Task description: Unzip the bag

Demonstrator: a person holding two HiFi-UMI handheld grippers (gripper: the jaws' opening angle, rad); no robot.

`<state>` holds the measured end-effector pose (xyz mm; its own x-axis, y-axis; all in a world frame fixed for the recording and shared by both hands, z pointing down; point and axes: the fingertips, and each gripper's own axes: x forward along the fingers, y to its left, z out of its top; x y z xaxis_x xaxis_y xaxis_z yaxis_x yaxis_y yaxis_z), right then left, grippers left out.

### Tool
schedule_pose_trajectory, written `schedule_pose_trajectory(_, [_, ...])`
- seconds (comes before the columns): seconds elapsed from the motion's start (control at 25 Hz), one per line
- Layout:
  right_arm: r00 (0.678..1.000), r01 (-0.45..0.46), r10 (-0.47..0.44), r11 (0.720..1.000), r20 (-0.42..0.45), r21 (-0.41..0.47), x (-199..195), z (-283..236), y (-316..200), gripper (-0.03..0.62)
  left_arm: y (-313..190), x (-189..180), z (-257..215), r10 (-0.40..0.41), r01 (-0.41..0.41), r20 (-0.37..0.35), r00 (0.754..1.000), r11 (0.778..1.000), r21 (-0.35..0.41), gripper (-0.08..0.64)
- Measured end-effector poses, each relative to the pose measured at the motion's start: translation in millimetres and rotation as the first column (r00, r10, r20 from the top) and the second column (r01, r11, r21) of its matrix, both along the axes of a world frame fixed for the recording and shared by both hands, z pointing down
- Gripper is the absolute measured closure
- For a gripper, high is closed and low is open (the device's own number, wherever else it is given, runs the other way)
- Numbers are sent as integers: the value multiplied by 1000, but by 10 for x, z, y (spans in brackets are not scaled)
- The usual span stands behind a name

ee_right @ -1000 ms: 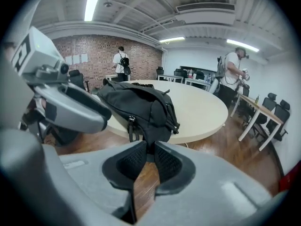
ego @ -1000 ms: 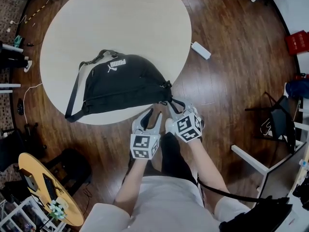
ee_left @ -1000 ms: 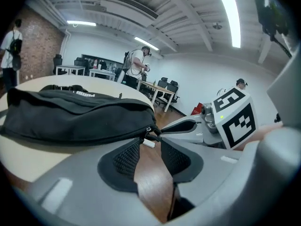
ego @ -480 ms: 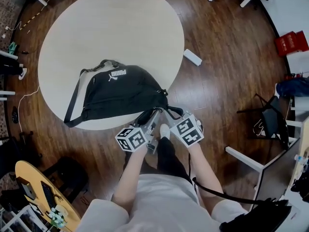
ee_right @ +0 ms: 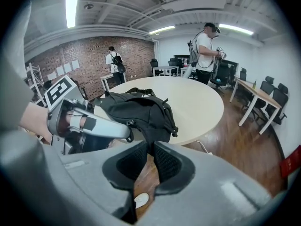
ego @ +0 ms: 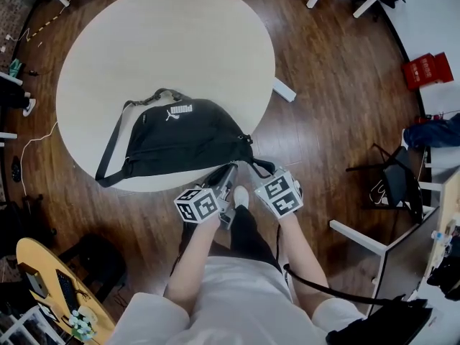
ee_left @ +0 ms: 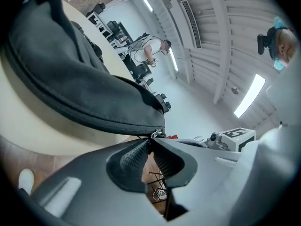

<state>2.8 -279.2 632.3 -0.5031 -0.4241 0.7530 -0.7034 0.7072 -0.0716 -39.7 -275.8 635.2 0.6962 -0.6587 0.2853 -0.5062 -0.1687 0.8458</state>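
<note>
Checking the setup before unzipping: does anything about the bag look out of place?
The bag's near end overhangs the table edge, pinched by the right gripper; the left gripper's jaws have just been closing on the zipper pull. Otherwise nothing odd.

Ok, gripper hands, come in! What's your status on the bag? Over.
Left gripper jaws just closed on zip pull. Right gripper pinching bag at its near end. Zip not yet opened. Nothing in the way.

You wear a white shirt (ego: pixel 237 300) and dark trousers (ego: pixel 251 234); your grey left tool (ego: pixel 231 169) and right tool (ego: pixel 253 166) carry black-and-white marker cubes (ego: pixel 198 205).
</note>
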Motion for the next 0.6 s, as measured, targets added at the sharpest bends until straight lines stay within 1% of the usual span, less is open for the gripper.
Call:
schedule_pose_trajectory(0.16, [999,-31,31,999,-24,8,19,57,12,555,74,-109,-7,45,-46,48,998,999,9,511])
schedule_pose_trajectory(0.28, [997,-67,68,998,-34,13,18,40,12,555,106,-236,47,56,-56,77,995,998,5,511])
schedule_pose_trajectory(0.44, [993,-104,106,994,-53,30,45,40,-8,555,146,-526,146,52,-52,109,993,999,-10,511])
schedule_pose_trajectory(0.6, [988,-135,138,990,-63,41,71,49,-24,555,227,-893,245,42,-38,156,987,999,-26,511])
